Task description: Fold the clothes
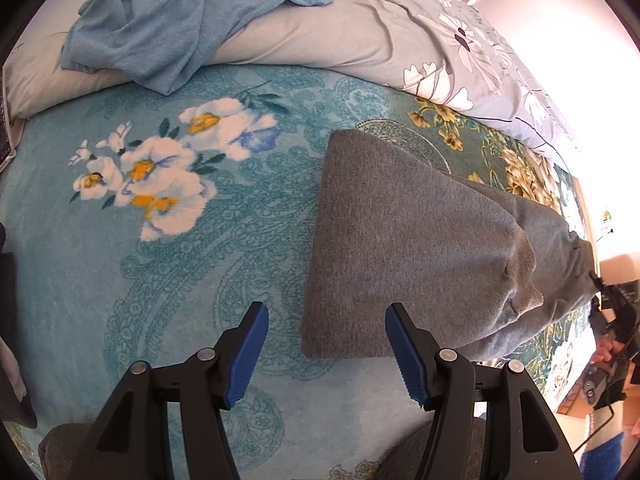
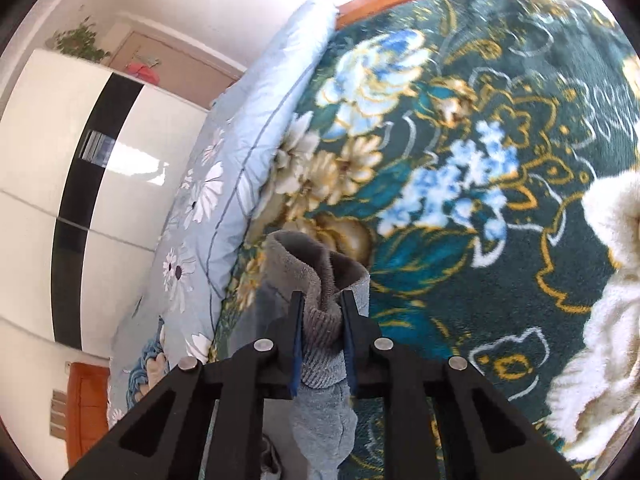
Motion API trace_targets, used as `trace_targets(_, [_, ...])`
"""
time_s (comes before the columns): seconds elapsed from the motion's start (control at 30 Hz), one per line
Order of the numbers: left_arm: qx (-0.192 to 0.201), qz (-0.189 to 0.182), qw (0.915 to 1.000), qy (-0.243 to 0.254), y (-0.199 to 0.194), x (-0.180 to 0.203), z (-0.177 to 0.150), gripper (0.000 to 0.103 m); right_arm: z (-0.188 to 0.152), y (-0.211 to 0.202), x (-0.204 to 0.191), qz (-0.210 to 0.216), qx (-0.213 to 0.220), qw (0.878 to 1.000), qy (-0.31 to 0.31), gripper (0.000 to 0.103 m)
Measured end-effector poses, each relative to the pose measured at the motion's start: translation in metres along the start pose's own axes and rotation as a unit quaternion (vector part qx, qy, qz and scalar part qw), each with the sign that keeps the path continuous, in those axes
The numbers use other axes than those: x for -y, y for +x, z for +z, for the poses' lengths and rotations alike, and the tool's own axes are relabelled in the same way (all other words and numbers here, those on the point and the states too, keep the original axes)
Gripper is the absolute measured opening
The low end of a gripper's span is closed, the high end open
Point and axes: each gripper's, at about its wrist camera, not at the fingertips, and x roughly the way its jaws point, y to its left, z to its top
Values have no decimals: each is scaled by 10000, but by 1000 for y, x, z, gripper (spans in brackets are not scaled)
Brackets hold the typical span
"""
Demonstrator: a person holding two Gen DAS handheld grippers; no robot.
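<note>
Pinching grey garment (image 2: 320, 320) cuff, right gripper (image 2: 322, 334); no writing readable.

Right gripper (image 2: 322, 304) at 6 o'clock, pads pinching ribbed cuff of grey garment (image 2: 316, 276). Dark floral blanket (image 2: 500, 240) toward 2 o'clock; pale quilt (image 2: 224, 184), white wardrobe (image 2: 80, 160) toward 9.

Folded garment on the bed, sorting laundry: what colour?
Plain grey garment, clearest in the left wrist view.

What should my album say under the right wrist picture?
Right hand-held gripper pinching the grey garment's ribbed cuff.
</note>
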Motion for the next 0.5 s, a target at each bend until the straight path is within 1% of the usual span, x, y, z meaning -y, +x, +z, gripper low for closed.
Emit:
trace_targets(0.07, [48, -36, 10000, -71, -3, -5, -1, 65, -6, -5, -40, -8, -15, 9983, -581, 17])
trace_targets(0.13, [80, -142, 9997, -205, -6, -11, -1, 65, -19, -7, -85, 81, -118, 9931, -1160, 17])
trace_targets(0.2, [109, -253, 9991, -322, -8, -17, -2, 65, -37, -7, -130, 202, -242, 9846, -1720, 17])
trace_targets(0.23, [122, -307, 9988, -366, -10, -19, -2, 65, -51, -7, -154, 261, -299, 9783, -2033, 16])
trace_targets(0.3, [179, -410, 9981, -434, -15, -24, -1, 65, -81, -8, -198, 417, -413, 9632, -2622, 16])
trace_targets(0.37, [251, -501, 9971, -516, -20, -30, 0, 65, -117, -6, -235, 557, -539, 9442, -3202, 16])
trace_targets(0.43, [325, -579, 9956, -661, -24, -37, 0, 65, -155, 1, -267, 617, -683, 9203, -3803, 16])
trace_targets(0.5, [367, -656, 9938, -815, -27, -46, 1, 65, -198, 15, -286, 571, -923, 8946, -4334, 16])
